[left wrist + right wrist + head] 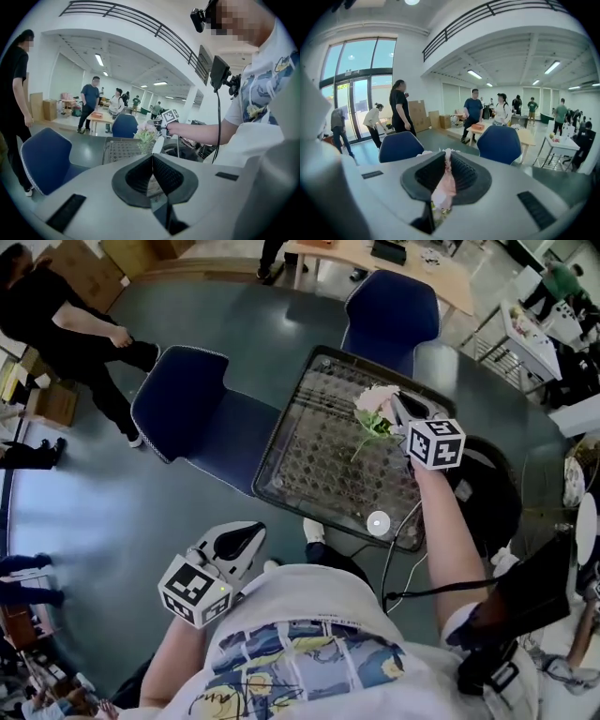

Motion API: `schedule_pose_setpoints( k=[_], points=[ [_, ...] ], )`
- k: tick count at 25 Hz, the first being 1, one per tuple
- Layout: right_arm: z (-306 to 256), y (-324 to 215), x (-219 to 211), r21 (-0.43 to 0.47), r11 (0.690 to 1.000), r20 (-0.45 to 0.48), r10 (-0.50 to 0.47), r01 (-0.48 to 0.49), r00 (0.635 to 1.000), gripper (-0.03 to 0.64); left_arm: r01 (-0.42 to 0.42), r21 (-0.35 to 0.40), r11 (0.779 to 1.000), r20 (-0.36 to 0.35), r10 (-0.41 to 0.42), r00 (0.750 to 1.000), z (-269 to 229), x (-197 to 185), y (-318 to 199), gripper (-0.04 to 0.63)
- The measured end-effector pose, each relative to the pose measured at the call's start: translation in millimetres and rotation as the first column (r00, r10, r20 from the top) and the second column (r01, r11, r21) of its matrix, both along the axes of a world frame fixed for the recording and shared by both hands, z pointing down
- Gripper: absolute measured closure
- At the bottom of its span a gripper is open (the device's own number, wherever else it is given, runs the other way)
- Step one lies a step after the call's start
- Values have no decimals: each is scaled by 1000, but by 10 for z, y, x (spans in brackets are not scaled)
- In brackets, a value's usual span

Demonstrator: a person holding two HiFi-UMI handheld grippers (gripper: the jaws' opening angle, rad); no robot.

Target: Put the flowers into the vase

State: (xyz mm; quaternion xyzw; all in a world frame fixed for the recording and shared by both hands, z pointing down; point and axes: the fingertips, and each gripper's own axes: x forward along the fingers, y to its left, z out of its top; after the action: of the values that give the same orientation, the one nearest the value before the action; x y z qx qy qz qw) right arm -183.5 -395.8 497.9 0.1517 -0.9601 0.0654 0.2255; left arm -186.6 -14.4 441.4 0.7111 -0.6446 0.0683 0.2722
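The right tool (392, 412) is clamped on the flowers (375, 401), pink petals squeezed between its pads. It holds them up, well beyond the vase (379, 524) - if that small white ring at the near edge of the tabletop (309, 460) is indeed its mouth. The pinch seems to sit on the bloom rather than the stem, so petals could tear, or the bunch could slip out on the way to the vase. The loose green stem could miss so narrow an opening, or knock the vase over. The left tool (251, 535), closed with nothing in it, hangs well short of the vase. The vase's body is hard to make out - seen almost end-on.
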Motion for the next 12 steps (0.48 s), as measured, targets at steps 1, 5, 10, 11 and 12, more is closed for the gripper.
schedule_pose_setpoints(
  k=[1, 5, 10, 11, 12],
  points=[
    [-146, -11, 111, 25, 1000, 17, 17, -17, 1000, 575, -19, 9, 1000, 1, 19, 1000, -11, 43, -1, 586],
    [-754, -53, 519, 118, 989, 89, 77, -87, 993, 575, -75, 41, 996, -3, 75, 997, -84, 184, 7, 586],
    [-1372, -141, 941, 246, 955, 146, 131, -164, 981, 575, -132, 57, 990, -24, 134, 991, -69, 335, 17, 586],
    [-1455, -167, 1032, 265, 948, 153, 142, -179, 978, 575, -143, 62, 988, -32, 145, 989, -71, 373, 11, 586],
    [-1530, -200, 1123, 281, 940, 159, 155, -195, 975, 575, -153, 68, 986, -38, 156, 987, -79, 407, -2, 586]
  ],
)
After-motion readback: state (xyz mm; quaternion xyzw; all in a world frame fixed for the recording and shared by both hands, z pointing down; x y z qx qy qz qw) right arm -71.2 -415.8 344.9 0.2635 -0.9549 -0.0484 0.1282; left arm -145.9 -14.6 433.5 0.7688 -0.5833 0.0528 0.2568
